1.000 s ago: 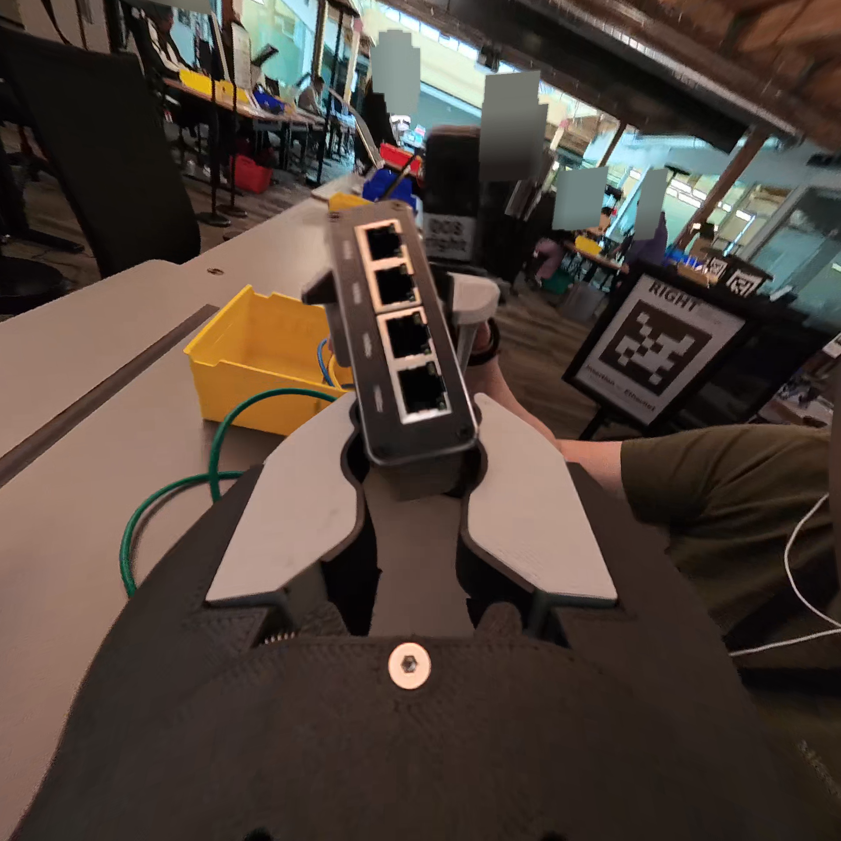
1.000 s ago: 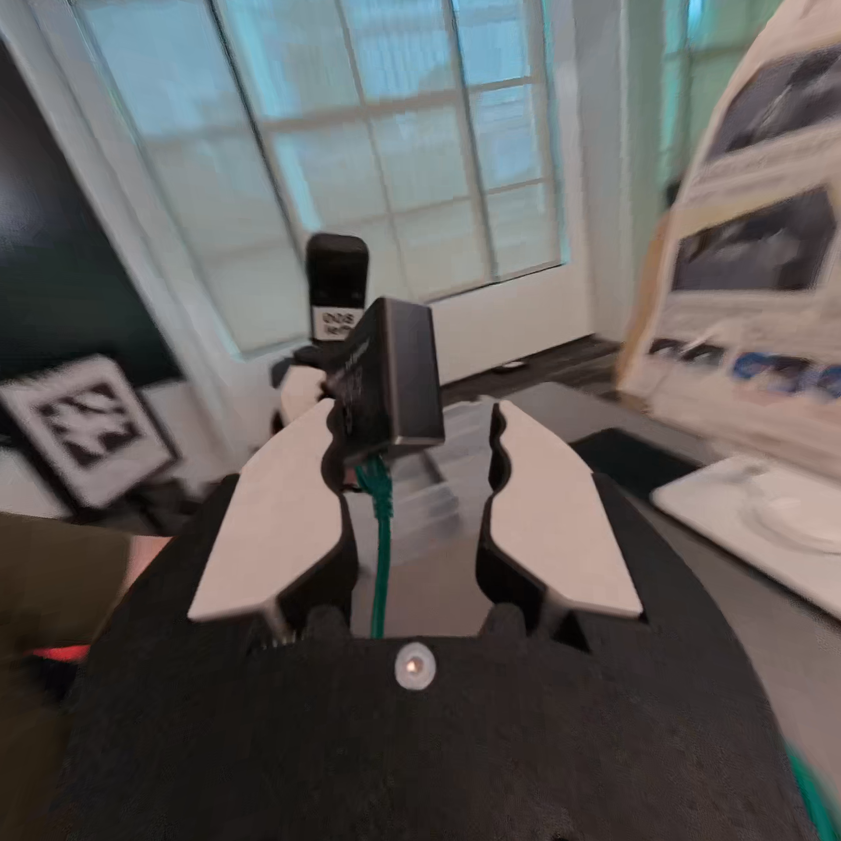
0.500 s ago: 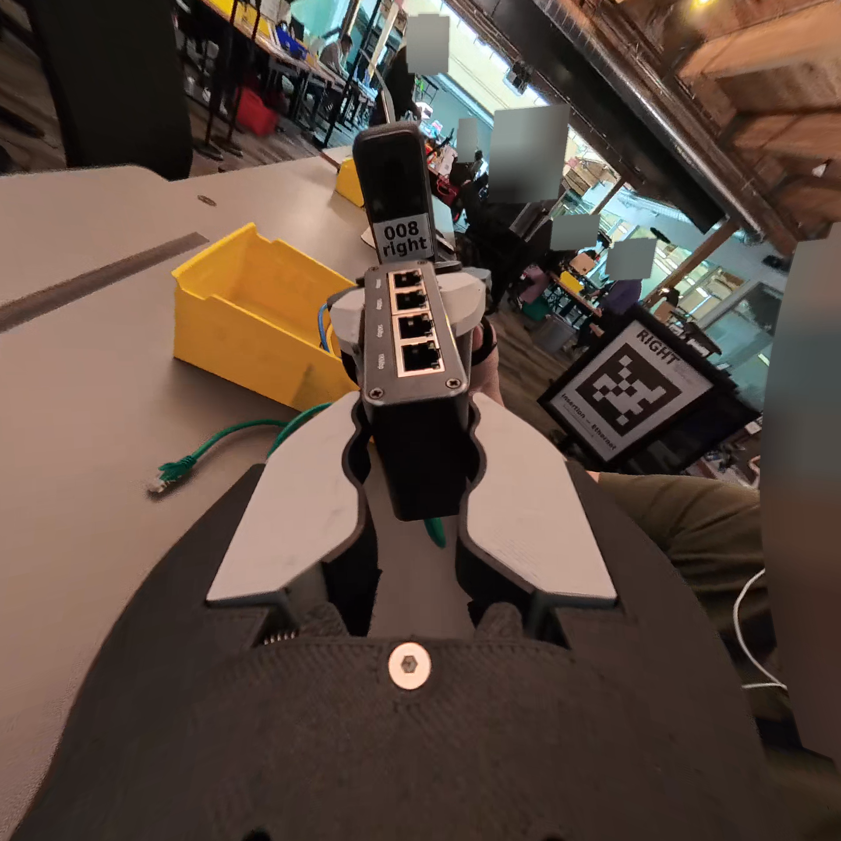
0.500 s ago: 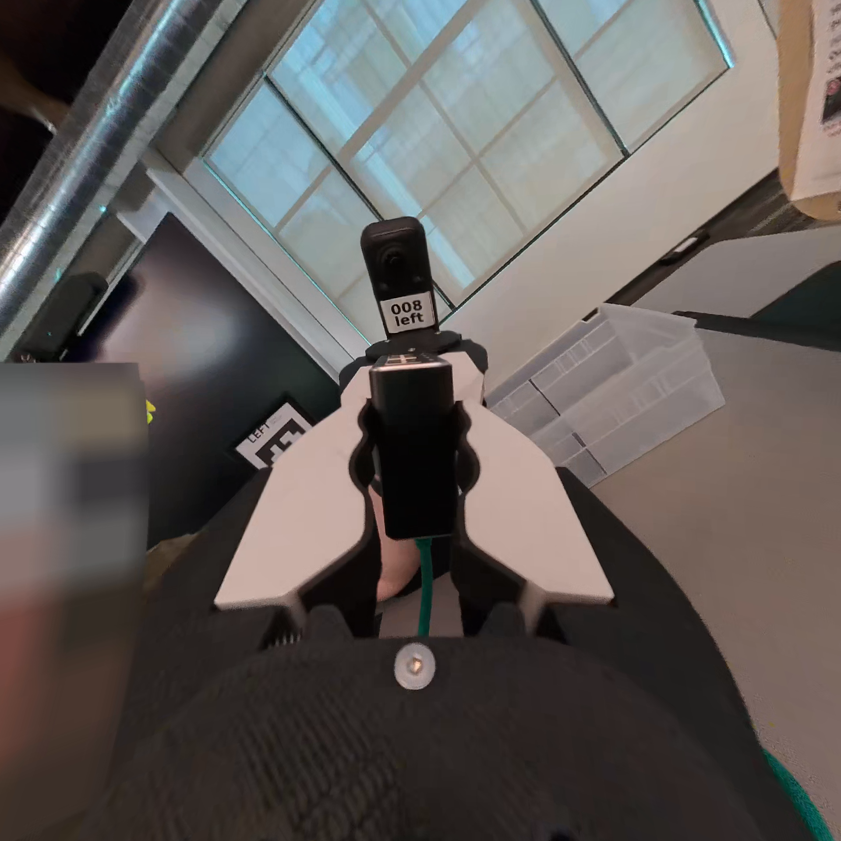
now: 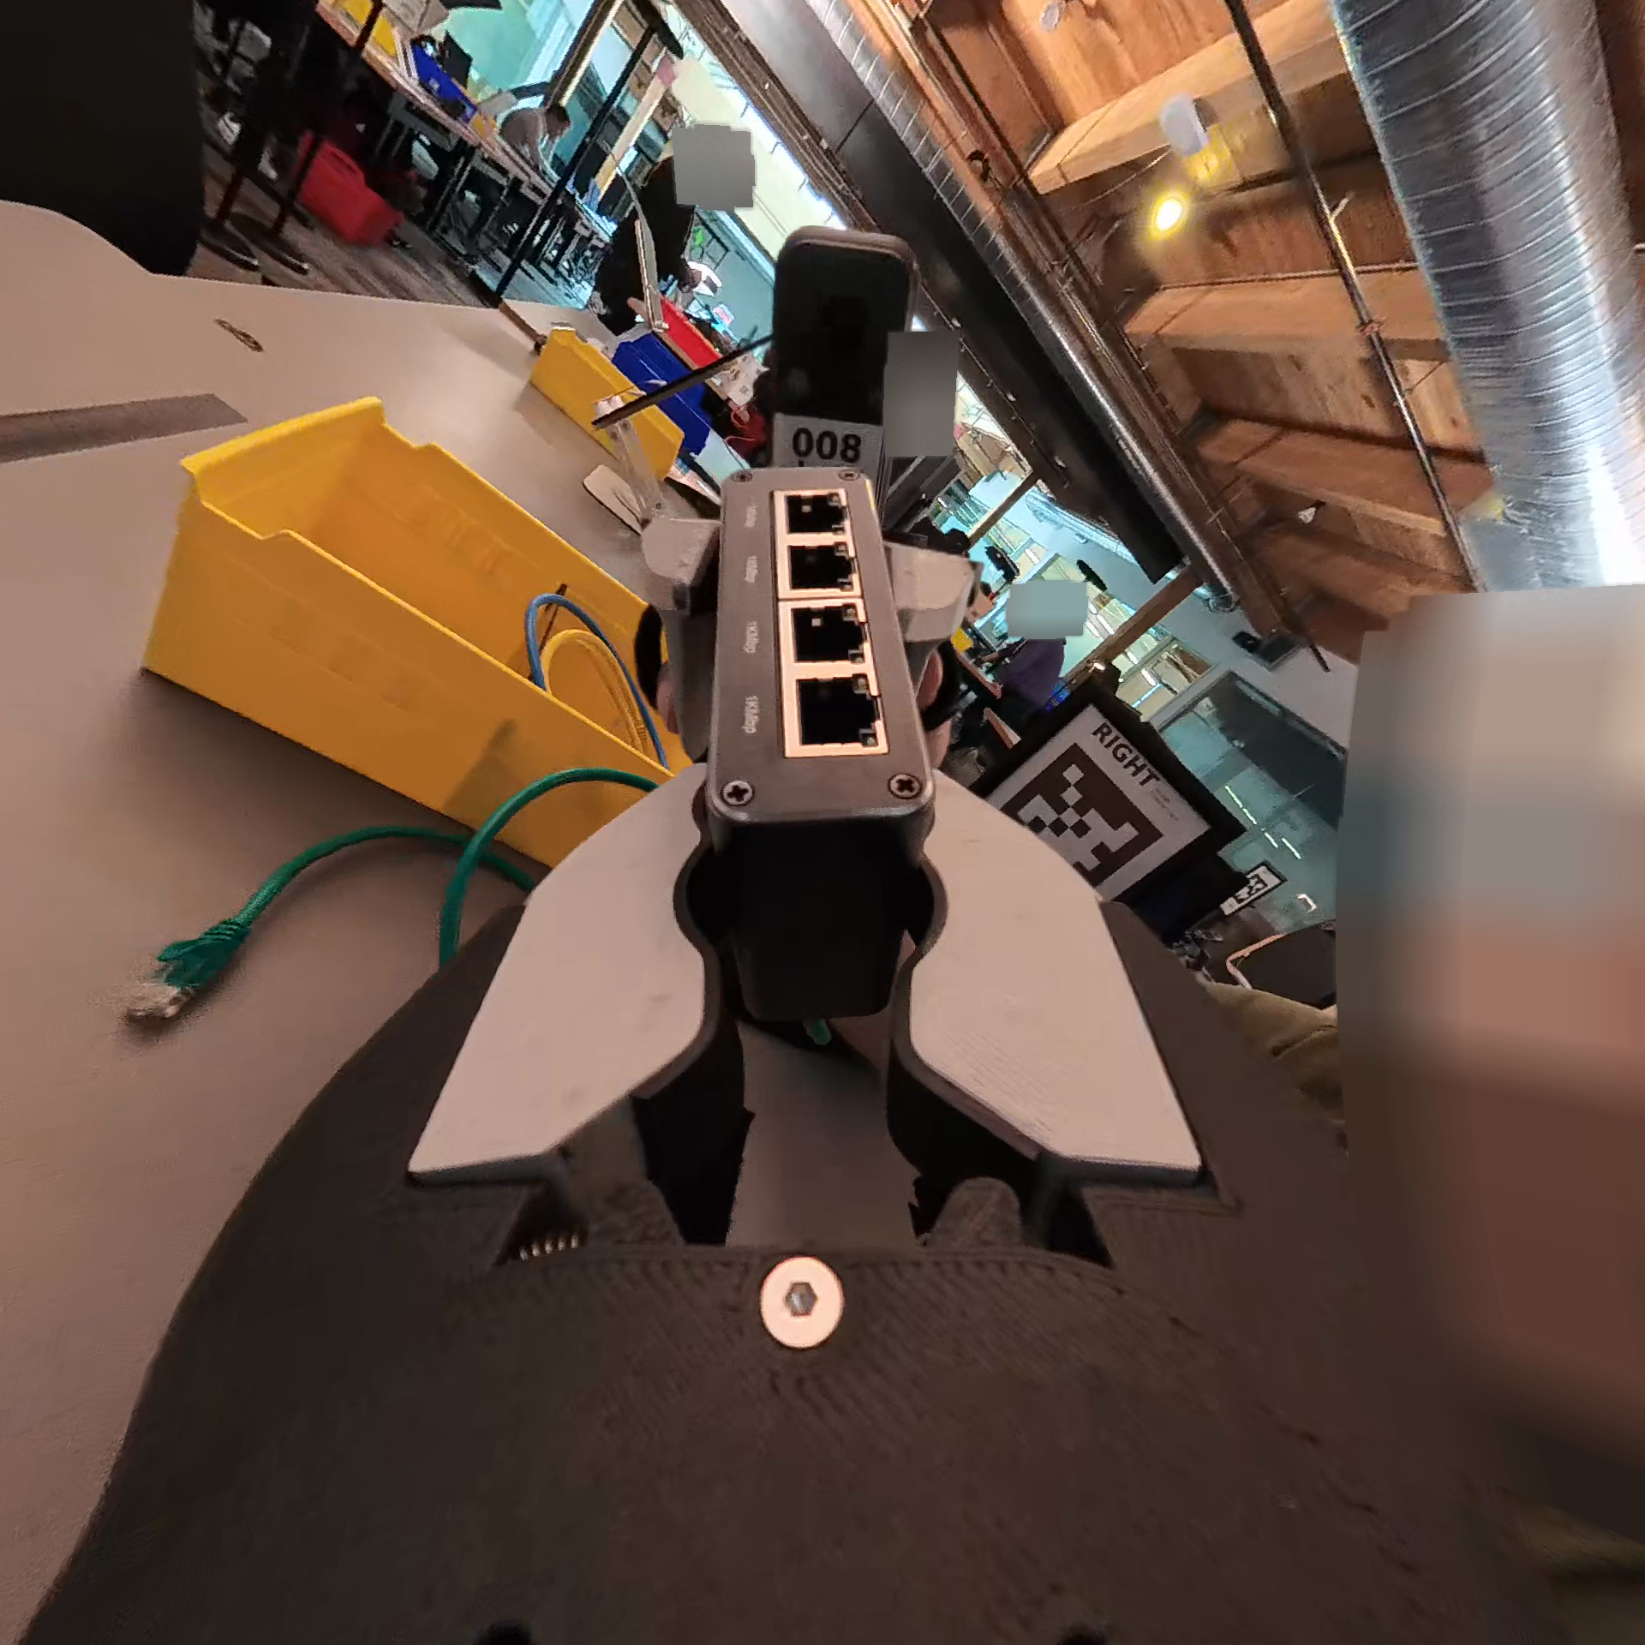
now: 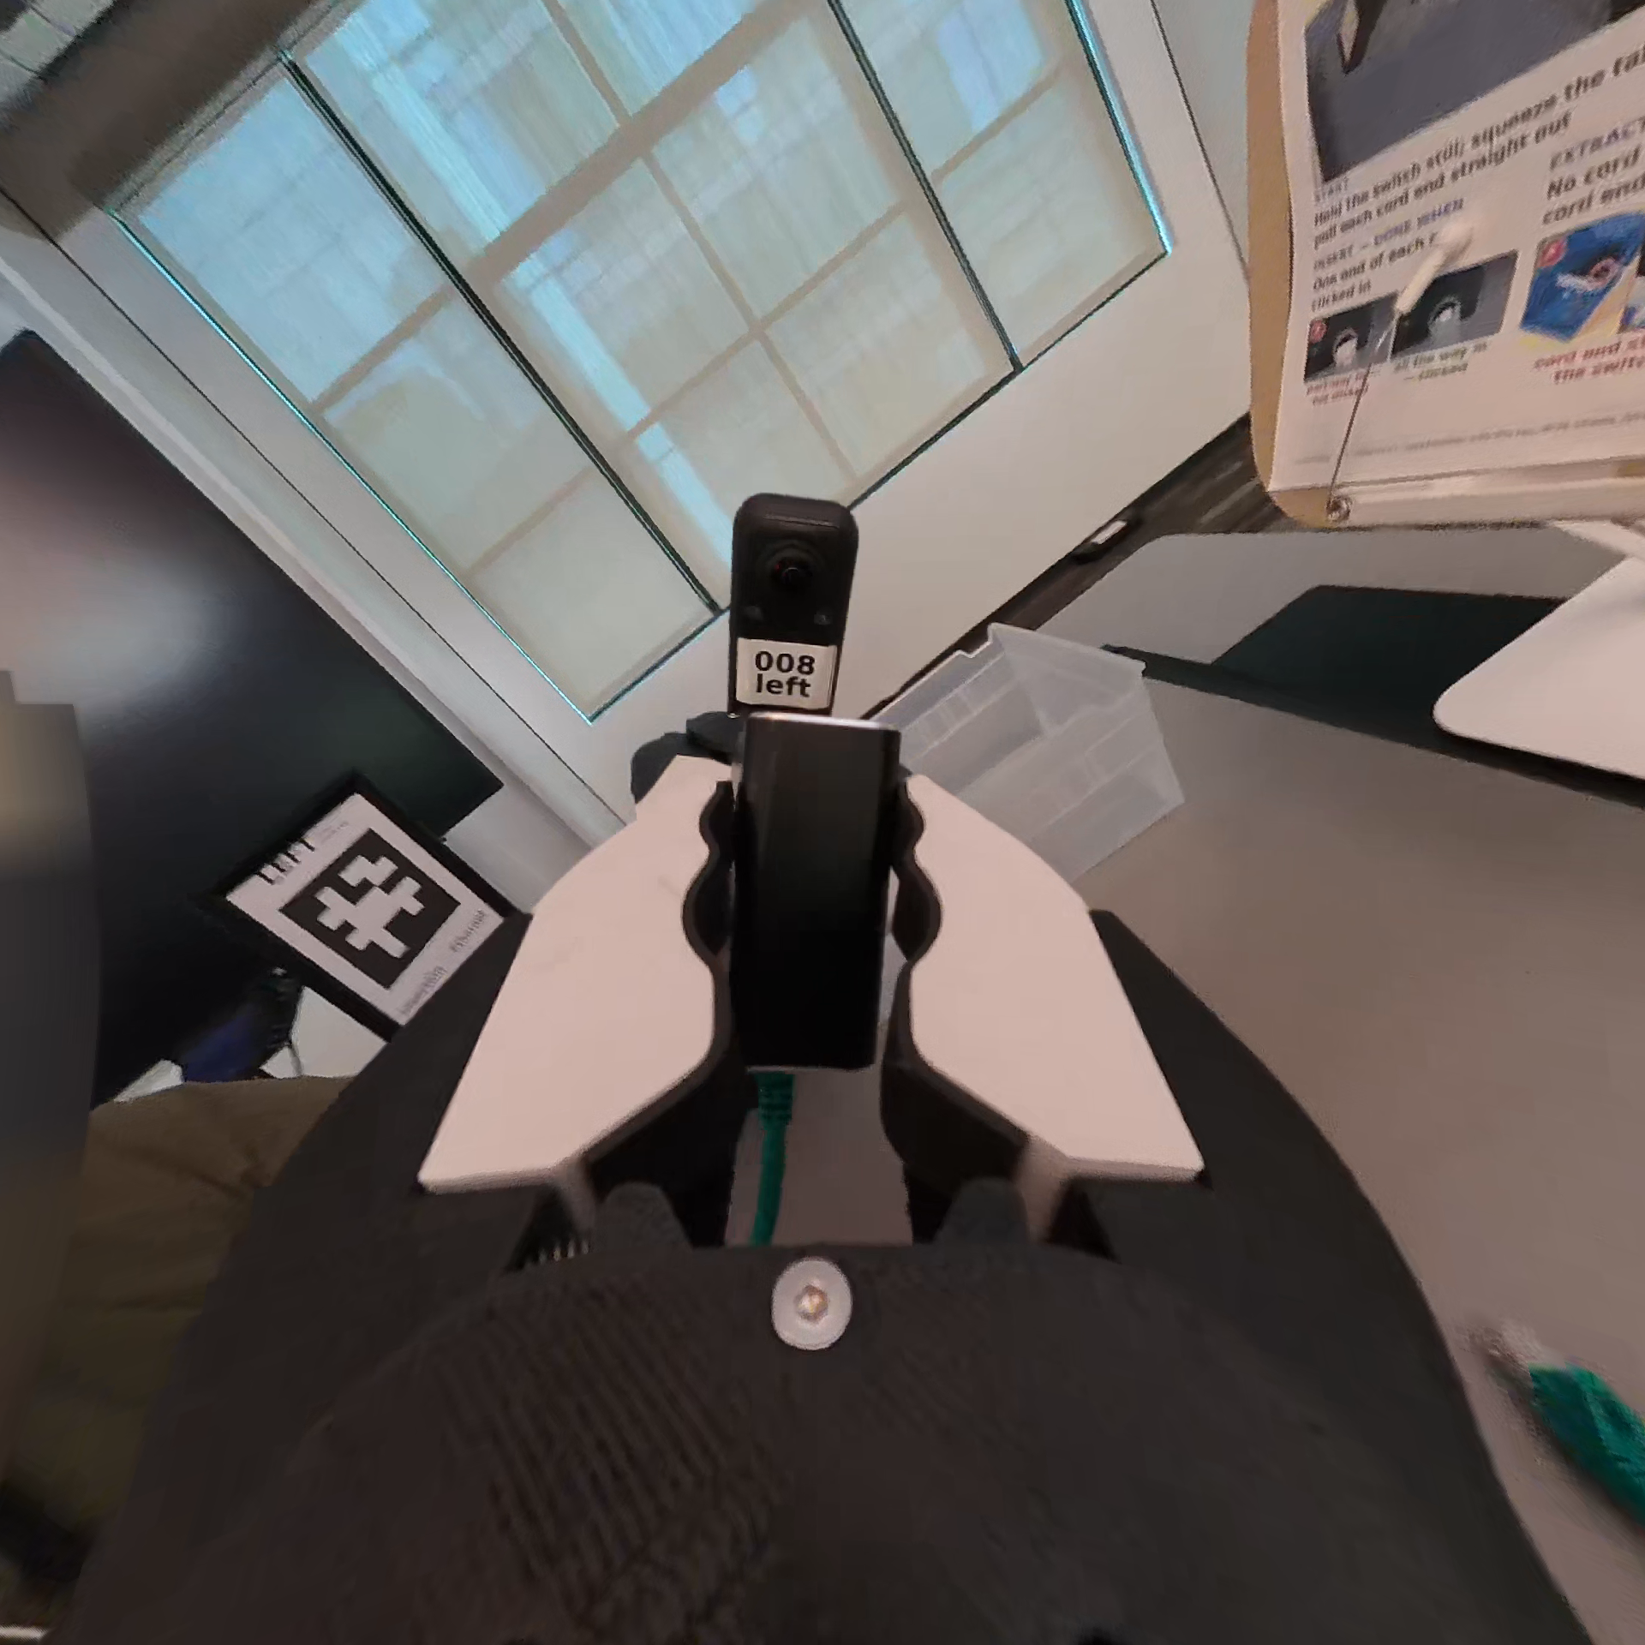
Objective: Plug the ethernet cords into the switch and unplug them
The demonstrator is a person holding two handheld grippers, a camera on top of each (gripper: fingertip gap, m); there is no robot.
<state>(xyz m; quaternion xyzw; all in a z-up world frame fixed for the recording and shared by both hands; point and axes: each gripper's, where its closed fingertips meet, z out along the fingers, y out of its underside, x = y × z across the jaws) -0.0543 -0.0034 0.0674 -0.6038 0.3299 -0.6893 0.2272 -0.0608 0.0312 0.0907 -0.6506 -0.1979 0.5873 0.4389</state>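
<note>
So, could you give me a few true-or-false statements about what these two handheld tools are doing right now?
1. The switch's four upward-facing ports are empty. True.
2. The yellow bin is empty. False: a blue cord and a yellow cord lie inside.
3. The left tool and right tool both clamp the switch. True.
4. The green cord's loose plug dangles in the air. False: it lies on the table.

The switch (image 5: 814, 712) is black with pale-rimmed ports. A green cord (image 5: 356, 881) lies on the grey table (image 5: 133, 801); blue (image 5: 543, 632) and yellow (image 5: 605, 676) cords sit in a yellow bin (image 5: 356, 570). Gripper fingers (image 5: 605, 961) are light grey on black. A far sign (image 5: 1095, 819) is black-and-white checked.
</note>
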